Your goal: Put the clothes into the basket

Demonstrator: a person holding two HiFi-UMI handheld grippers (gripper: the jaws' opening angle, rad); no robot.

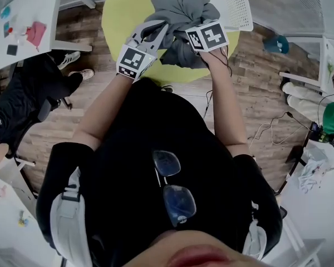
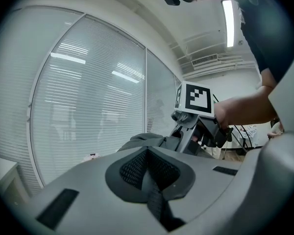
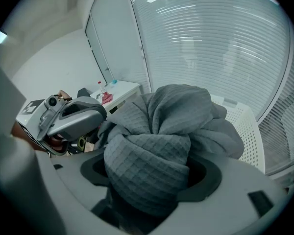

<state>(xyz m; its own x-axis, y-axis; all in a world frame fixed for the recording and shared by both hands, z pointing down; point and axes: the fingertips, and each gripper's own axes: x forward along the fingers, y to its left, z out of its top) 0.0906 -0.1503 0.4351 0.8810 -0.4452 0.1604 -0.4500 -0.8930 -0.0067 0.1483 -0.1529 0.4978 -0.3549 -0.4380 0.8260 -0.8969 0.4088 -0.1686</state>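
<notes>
Right now the person is holding a grey garment [image 1: 183,7] up in the air with both tools, above a yellow rug [image 1: 122,15]. The clothes are not yet sitting in the basket [image 1: 236,7], which is standing at about 1 o'clock from the bundle in the head view, just beside it.

The right gripper [image 1: 186,38] is coming in from the bundle's 4 o'clock side. Its jaws are standing wide and clamping a thick, bunched wad of the waffle-textured cloth that is filling the gap between them. The left gripper [image 1: 156,33] is reaching in from 8 o'clock. Its jaws are pressing almost together, and they seem to be pinching only a thin fold, with the rest of the cloth rising just beyond their tips.

The risks, as I am judging them:
- The thin left pinch is looking like the weak hold. A tug toward 1 o'clock could be pulling that fold free, leaving the bulk swinging from the right tool.
- Loose folds are hanging at 6 o'clock under the bundle. They could be catching on the near rim and draping outside.
- Opening too early would be dropping the cloth on the rug.
</notes>
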